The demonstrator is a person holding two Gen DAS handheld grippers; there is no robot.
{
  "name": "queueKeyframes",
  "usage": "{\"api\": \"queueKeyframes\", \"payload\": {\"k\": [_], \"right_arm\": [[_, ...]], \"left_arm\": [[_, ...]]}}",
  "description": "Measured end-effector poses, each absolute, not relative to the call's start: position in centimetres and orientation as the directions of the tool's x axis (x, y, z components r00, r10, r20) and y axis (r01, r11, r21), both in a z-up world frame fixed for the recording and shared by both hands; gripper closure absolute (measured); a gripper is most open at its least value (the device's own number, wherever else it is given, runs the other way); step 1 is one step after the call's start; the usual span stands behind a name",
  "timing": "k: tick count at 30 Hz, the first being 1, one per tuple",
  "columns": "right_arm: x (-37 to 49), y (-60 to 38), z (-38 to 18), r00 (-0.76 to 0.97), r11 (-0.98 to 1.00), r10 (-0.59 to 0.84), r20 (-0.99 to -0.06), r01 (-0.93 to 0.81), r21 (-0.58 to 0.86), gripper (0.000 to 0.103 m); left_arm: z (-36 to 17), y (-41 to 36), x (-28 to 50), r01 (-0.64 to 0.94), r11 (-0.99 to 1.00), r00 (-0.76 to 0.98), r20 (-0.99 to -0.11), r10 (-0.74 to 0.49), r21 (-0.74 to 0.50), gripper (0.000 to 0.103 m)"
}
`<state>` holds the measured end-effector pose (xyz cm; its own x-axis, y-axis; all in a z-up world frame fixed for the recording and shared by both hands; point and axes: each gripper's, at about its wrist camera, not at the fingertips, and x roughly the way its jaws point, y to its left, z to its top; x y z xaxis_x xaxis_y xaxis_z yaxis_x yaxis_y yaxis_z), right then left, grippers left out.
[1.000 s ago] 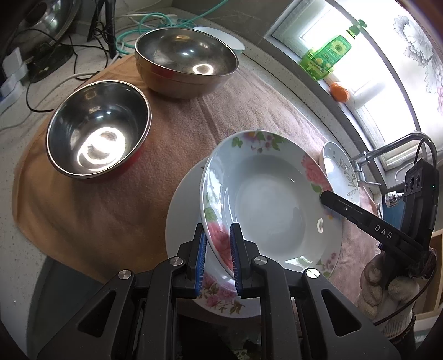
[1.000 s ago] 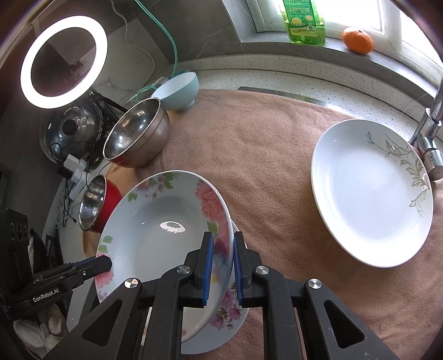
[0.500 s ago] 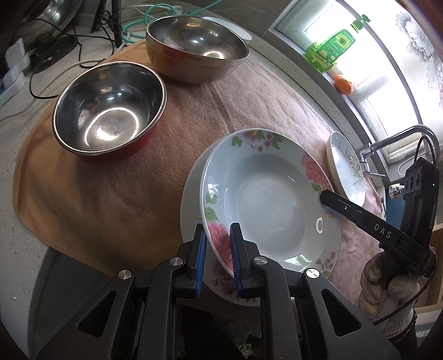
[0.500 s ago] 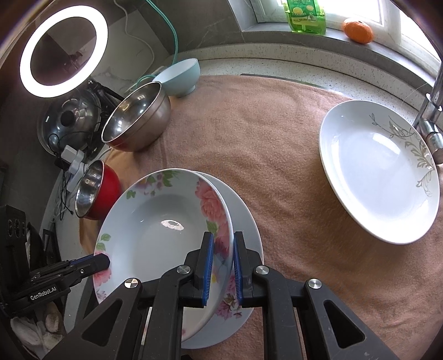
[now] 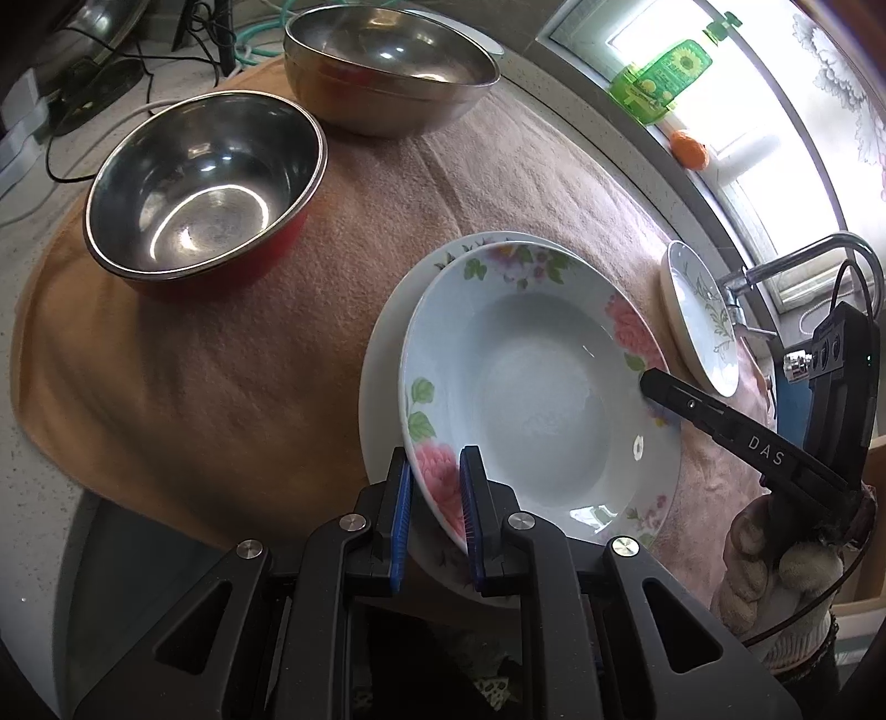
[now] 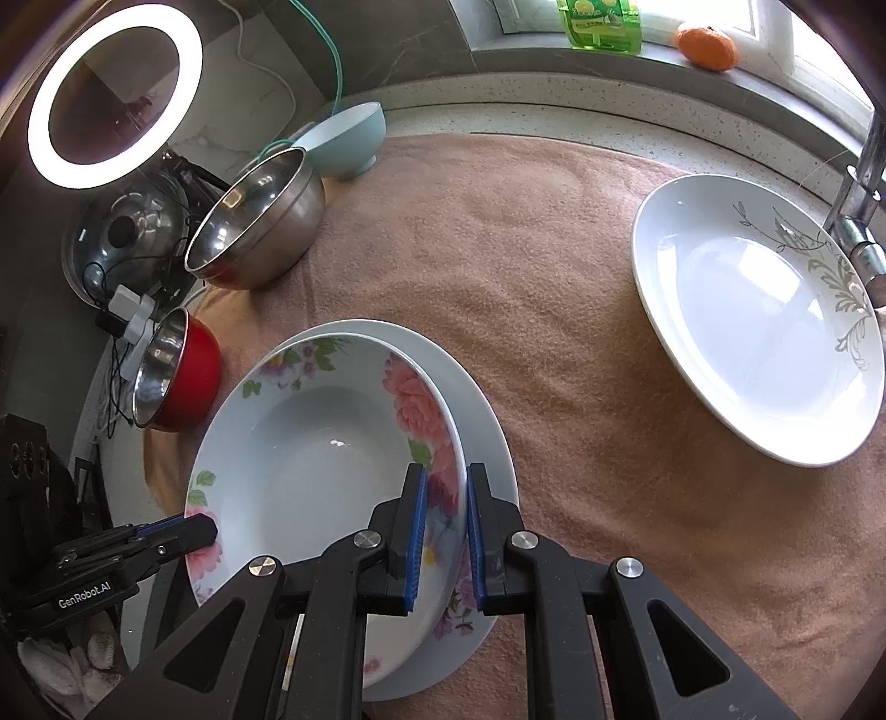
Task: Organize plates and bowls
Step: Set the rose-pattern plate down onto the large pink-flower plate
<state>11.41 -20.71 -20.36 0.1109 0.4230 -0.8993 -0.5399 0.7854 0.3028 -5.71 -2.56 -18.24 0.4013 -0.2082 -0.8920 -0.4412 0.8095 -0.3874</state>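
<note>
A floral deep plate (image 5: pixel 542 387) (image 6: pixel 326 443) is held by both grippers just above a larger floral plate (image 5: pixel 382 382) (image 6: pixel 487 421) on the brown towel. My left gripper (image 5: pixel 434 498) is shut on its near rim. My right gripper (image 6: pixel 443 515) is shut on the opposite rim; it also shows in the left wrist view (image 5: pixel 659 387). A red-sided steel bowl (image 5: pixel 205 183) (image 6: pixel 177 376) and a plain steel bowl (image 5: pixel 387 66) (image 6: pixel 260 221) stand beyond. A white leaf-pattern plate (image 6: pixel 758 343) (image 5: pixel 703 321) lies by the tap.
A pale blue bowl (image 6: pixel 349 138) stands at the towel's far edge. A tap (image 6: pixel 858 199) rises beside the white plate. A green bottle (image 6: pixel 598 25) and an orange (image 6: pixel 706 47) sit on the windowsill. Cables, a pot lid (image 6: pixel 127 232) and a ring light (image 6: pixel 111 94) are on the left.
Both grippers have lowered the floral deep plate toward the larger plate under it and centred it more over that plate. The steel bowls appear closer in the left view.
</note>
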Motion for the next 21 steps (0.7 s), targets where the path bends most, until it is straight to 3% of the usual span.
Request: {"api": "queueKeyframes", "payload": {"k": [21], "right_arm": [[11.08,-20.50,-20.23,0.136,0.792,0.382,-0.914,-0.558,0.248,0.088]], "left_arm": [[-18.17,-2.50,-5.81,-0.412,0.824,0.398,-0.890,-0.221,-0.389,0.088]]}}
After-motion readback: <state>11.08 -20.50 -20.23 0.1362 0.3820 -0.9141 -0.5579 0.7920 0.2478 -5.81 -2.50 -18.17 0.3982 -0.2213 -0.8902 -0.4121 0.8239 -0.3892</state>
